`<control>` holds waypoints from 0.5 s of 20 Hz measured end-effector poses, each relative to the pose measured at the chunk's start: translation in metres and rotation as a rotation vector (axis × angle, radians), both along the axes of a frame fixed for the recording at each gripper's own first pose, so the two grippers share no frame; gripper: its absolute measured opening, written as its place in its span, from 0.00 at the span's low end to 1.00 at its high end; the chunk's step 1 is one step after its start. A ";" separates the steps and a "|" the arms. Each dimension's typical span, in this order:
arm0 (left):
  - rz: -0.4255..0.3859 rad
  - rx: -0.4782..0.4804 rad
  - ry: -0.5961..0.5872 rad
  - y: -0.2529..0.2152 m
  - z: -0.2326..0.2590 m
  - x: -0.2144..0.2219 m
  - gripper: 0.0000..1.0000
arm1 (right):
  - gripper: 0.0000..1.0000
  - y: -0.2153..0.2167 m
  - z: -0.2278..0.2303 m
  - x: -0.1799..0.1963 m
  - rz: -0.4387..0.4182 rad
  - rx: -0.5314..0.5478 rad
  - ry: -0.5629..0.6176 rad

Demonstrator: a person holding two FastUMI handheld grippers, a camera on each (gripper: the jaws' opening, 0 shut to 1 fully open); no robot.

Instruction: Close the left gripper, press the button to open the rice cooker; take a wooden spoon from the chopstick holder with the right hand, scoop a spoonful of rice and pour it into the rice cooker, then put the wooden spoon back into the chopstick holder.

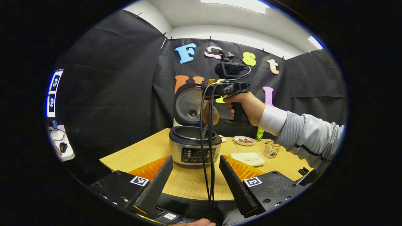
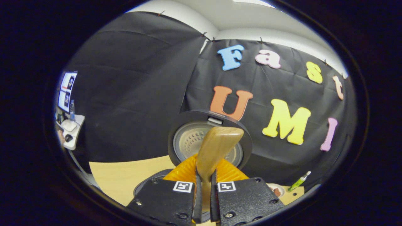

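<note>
The rice cooker (image 1: 192, 150) stands on the wooden table (image 1: 141, 153) with its lid (image 1: 187, 105) raised. My left gripper (image 1: 195, 160) is open just in front of it, with nothing between the fingers. A hand holds my right gripper (image 1: 214, 88) above the pot; it is shut on the wooden spoon (image 1: 210, 114), whose bowl hangs tilted over the pot's opening. In the right gripper view the right gripper (image 2: 205, 185) clamps the spoon's (image 2: 216, 147) handle, with the lid's inner plate (image 2: 193, 141) behind it and the pot's rim (image 2: 150, 183) below. The wire chopstick holder (image 1: 271, 149) stands right of the cooker.
A white flat tray (image 1: 248, 158) lies right of the cooker, with a small plate (image 1: 244, 140) and a green bottle (image 1: 259, 134) behind it. Black cables (image 1: 207, 163) hang from the right gripper in front of the cooker. A side desk with a monitor (image 1: 51, 94) stands far left.
</note>
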State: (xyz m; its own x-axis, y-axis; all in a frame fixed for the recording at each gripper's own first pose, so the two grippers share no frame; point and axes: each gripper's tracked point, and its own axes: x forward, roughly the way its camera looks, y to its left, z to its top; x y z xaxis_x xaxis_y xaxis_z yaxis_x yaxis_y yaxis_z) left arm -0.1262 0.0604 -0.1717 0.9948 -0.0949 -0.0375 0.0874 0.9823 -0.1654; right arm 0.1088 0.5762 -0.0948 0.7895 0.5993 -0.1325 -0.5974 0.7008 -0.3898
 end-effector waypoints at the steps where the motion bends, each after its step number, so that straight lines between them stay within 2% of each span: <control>1: -0.006 0.001 -0.014 -0.002 0.007 0.001 0.95 | 0.16 0.004 0.003 -0.003 0.011 -0.049 -0.049; 3: -0.013 0.010 -0.035 -0.007 0.022 0.004 0.95 | 0.16 0.010 0.008 -0.012 0.034 -0.120 -0.145; 5: -0.030 0.022 -0.051 -0.016 0.031 0.001 0.95 | 0.16 0.017 0.005 -0.024 0.070 -0.110 -0.170; 7: -0.046 0.040 -0.064 -0.026 0.038 -0.003 0.94 | 0.16 0.013 0.002 -0.031 0.065 -0.074 -0.132; 10: -0.067 0.070 -0.099 -0.039 0.047 -0.008 0.94 | 0.16 0.002 0.009 -0.020 0.019 -0.032 -0.100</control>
State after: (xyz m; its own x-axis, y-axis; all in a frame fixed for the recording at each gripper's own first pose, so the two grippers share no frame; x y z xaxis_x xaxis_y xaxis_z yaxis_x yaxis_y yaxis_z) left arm -0.1347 0.0219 -0.1248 0.9854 -0.1621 0.0513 0.1660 0.9826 -0.0838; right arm 0.0887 0.5779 -0.0859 0.7882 0.6111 -0.0725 -0.5674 0.6761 -0.4701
